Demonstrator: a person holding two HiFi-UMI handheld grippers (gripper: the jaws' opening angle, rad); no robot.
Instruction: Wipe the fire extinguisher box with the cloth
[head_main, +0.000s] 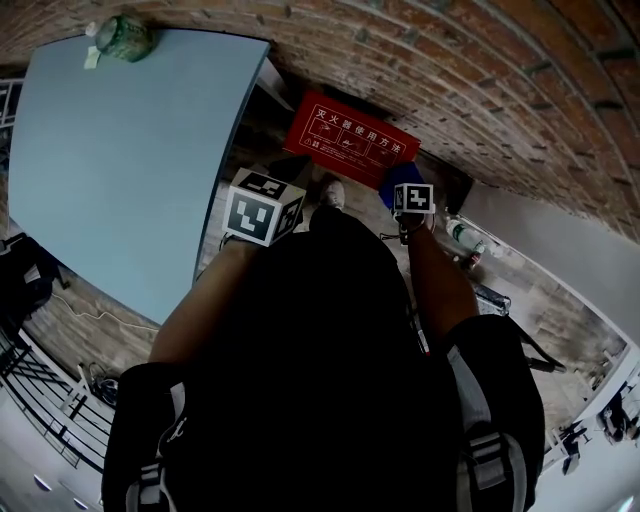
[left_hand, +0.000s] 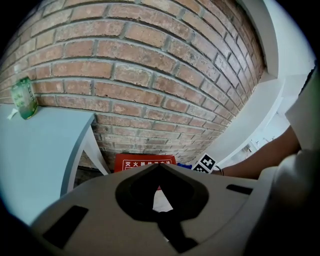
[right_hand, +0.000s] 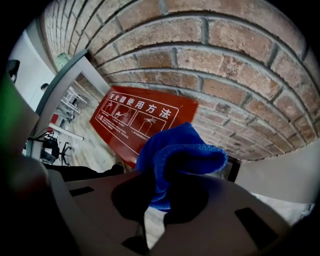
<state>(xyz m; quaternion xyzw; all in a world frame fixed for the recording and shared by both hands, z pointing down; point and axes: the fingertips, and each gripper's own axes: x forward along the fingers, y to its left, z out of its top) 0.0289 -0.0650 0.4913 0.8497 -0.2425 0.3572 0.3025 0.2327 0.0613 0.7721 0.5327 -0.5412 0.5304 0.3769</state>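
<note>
Grips a bunched blue cloth (right_hand: 176, 159) tight between the jaws of the right gripper (right_hand: 161, 196), folds spilling past the fingertips. Finds the red fire extinguisher box (right_hand: 137, 119) just beyond those fingers, ahead and a little left, against the foot of the brick wall (right_hand: 225, 65), long side lying across the fingers' line. Shows the left gripper (left_hand: 159, 167) closed on nothing, tips meeting, farther from the box. Probably calls for a short forward reach with the right, then strokes along that long side.
</note>
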